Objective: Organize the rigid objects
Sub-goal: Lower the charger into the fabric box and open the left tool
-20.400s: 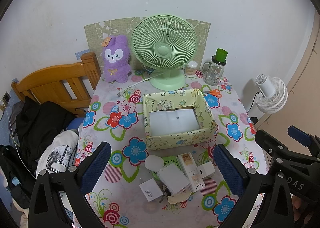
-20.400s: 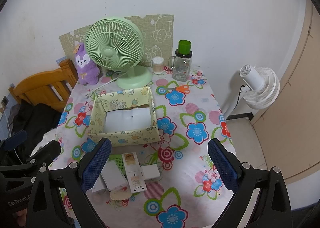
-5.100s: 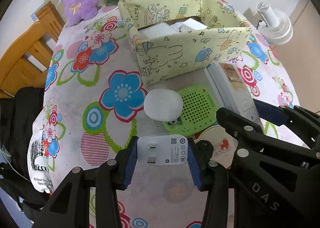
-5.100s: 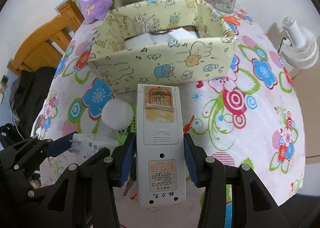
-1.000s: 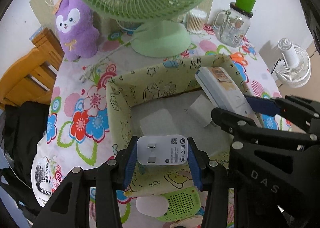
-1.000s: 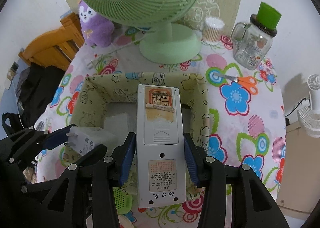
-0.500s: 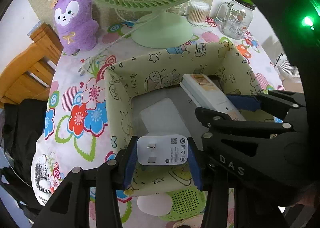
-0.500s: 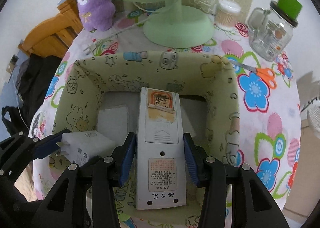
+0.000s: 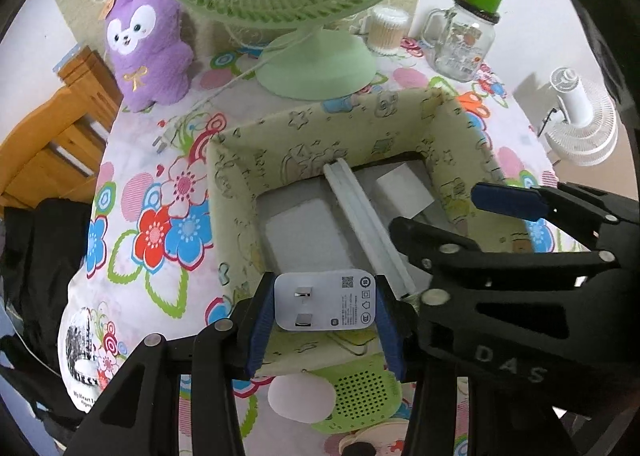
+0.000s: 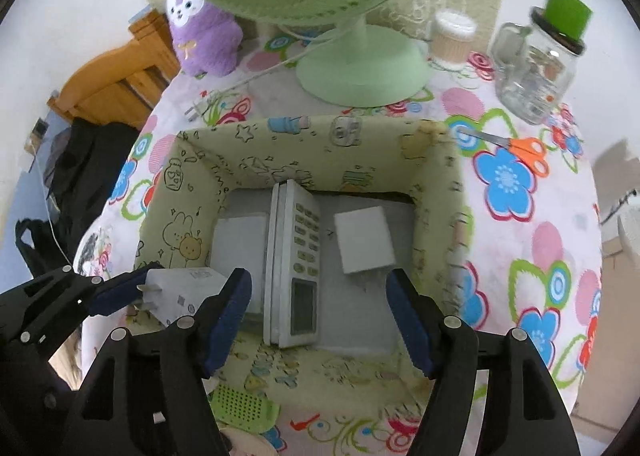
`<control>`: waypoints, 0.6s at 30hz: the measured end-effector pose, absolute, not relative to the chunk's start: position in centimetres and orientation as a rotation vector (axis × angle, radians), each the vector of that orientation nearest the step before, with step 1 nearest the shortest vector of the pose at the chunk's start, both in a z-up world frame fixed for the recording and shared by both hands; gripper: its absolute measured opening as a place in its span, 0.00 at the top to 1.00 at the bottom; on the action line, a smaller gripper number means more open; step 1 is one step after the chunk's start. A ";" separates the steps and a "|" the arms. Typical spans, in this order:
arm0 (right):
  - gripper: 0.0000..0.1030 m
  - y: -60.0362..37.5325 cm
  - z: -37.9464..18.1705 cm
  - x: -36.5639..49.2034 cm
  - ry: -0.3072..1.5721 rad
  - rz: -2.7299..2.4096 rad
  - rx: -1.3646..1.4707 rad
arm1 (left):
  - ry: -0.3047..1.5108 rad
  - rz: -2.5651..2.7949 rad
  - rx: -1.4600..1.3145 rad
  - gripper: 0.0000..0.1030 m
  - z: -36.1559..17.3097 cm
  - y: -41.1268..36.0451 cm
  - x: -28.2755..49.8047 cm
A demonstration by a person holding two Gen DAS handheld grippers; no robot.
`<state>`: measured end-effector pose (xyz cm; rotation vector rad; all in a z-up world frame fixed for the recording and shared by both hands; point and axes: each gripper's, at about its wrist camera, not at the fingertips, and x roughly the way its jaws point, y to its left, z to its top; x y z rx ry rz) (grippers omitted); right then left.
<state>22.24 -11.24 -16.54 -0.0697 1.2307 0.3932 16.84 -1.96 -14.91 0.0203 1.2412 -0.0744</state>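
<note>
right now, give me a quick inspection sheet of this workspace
surface: table under a flowered cloth
job's things: remote tilted on edge in the box with two white blocks; charger above the box's near wall
clutter: green perforated item, scissors, jar
grippers: left gripper shut on charger; right gripper just opened, clear of remote
cables: fan cord and plug on the cloth
surroundings: green fan, purple plush, wooden chair

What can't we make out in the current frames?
- White remote control: rests tilted in the yellow patterned fabric box; its underside is hidden in both views.
- Round white object and green perforated device: partly hidden by the box wall and the left gripper.
- Label print on the white plug adapter: too small.
</note>
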 end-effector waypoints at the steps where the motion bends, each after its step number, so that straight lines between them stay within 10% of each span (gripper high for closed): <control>1: 0.29 -11.5 -16.3 22.1 1.226 0.386 -0.064 | 1.237 -0.083 0.023 0.53 -14.7 -2.2 16.9; 18: 0.29 -17.5 -13.8 20.2 1.178 0.258 0.044 | 1.224 -0.239 0.082 0.53 -14.2 -7.6 18.5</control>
